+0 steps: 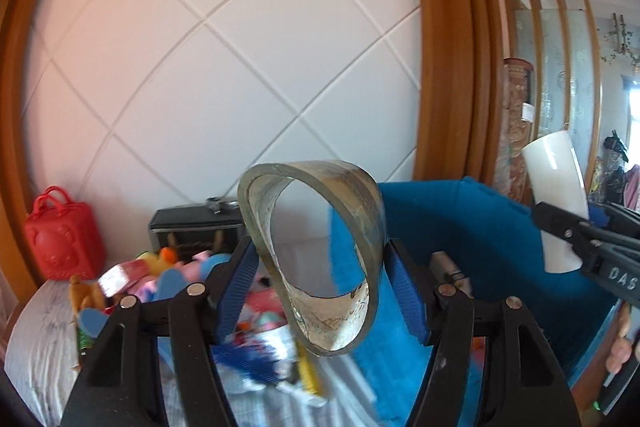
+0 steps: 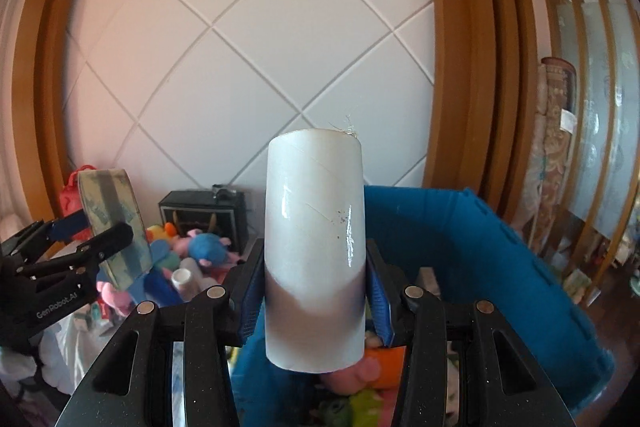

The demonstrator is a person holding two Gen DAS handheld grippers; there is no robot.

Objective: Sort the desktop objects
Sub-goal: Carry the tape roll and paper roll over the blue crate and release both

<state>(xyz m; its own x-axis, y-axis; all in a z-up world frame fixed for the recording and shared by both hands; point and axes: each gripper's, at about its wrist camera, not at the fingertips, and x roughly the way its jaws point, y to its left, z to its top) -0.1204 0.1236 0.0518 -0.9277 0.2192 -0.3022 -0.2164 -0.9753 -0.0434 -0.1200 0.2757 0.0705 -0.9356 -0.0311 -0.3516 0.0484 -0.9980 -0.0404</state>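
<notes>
The left hand-held gripper [image 1: 320, 279] is clamped on a squeezed tape roll [image 1: 316, 255], the right hand-held gripper [image 2: 314, 291] on a white tube [image 2: 315, 247]; both hang before the blue bin [image 2: 500, 247]. The smooth tube may slip out, and the flattened roll may spring free. Readable writing: "GenRobot.AI" and "DAS" on the grippers.

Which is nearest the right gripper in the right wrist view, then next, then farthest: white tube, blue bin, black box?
1. white tube, between its jaws.
2. blue bin, just beyond, right.
3. black box, far back by the wall, left.
</notes>
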